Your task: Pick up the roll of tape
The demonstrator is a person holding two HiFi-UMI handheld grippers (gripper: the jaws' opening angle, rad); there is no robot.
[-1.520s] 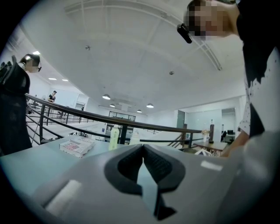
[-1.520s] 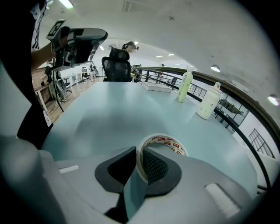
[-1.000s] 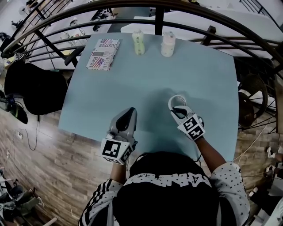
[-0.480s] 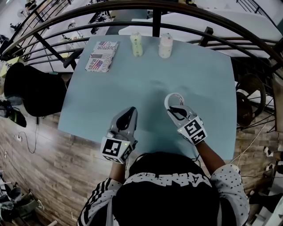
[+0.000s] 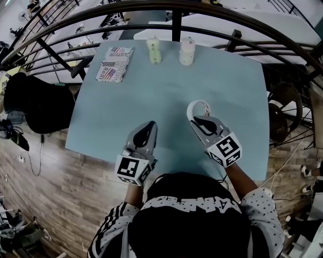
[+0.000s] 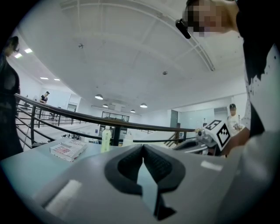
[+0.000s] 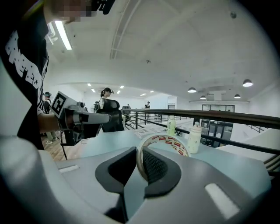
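Note:
The roll of tape (image 5: pixel 199 108) is a thin pale ring with red print (image 7: pixel 165 144). My right gripper (image 5: pixel 199 120) is shut on its near rim and holds it up off the light blue table (image 5: pixel 151 95); in the right gripper view (image 7: pixel 139 164) the ring's wall sits pinched between the black pads. My left gripper (image 5: pixel 147 129) rests low over the table's near part, left of the right one. In the left gripper view its pads (image 6: pixel 143 157) meet with nothing between them.
At the table's far edge stand a pale green bottle (image 5: pixel 154 50) and a white bottle (image 5: pixel 186 51), with a printed box (image 5: pixel 114 63) to their left. A dark curved railing (image 5: pixel 166 7) runs behind the table. A black chair (image 5: pixel 35 101) stands at the left.
My right gripper has risen with the tape roll in its jaws, lifting it off the table. The left gripper has stayed where it was.

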